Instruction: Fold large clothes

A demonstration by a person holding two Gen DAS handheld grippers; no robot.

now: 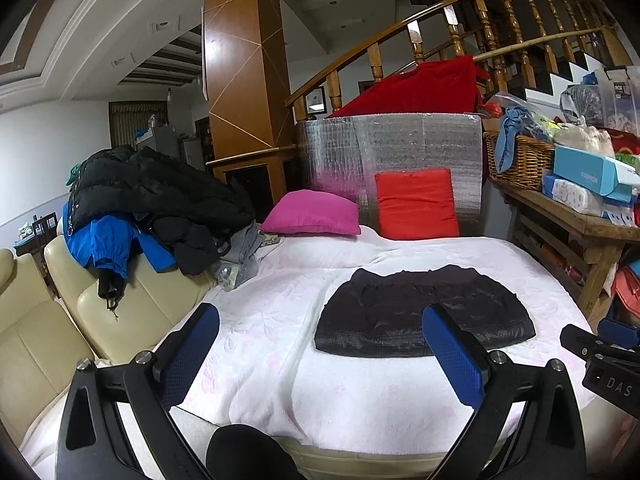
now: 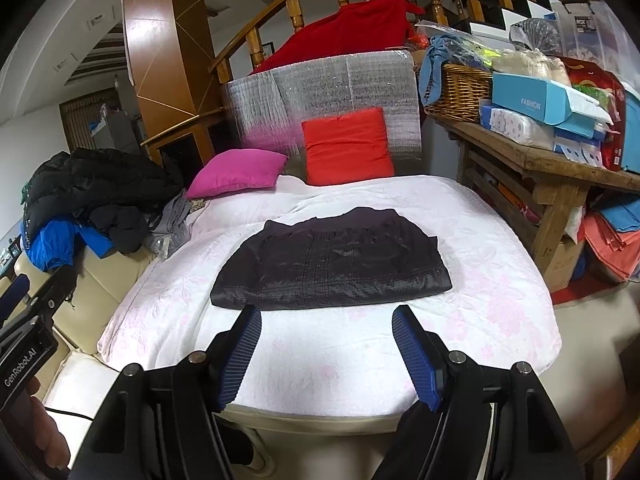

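- Black garment lies flat in a compact, rectangle-like shape on the white quilt of the bed, near its middle, with the near hem running straight across in front of both tools.
- Left gripper hovers above the near edge of the bed with its fingers spread wide and holding nothing; from this view the right one overlaps the garment's near hem, though contact cannot be confirmed.
- Right gripper also hangs short of the cloth, fingers wide apart and empty, with bare quilt between them and the hem.
- Judging by the tidy outline, this piece looks largely folded; the step in hand is likely a last fold or a lift away.
- To do it well, come in low at the two near corners, one tool per corner, and pinch all layers together so the stack does not slide apart.
- Avoid catching the quilt beneath: it is soft and would lift with the cloth.
- The fabric looks thin and glossy, so it may slip; close firmly and move both sides evenly.
- The clothes pile on the sofa sits well to the left, likely the next pieces.
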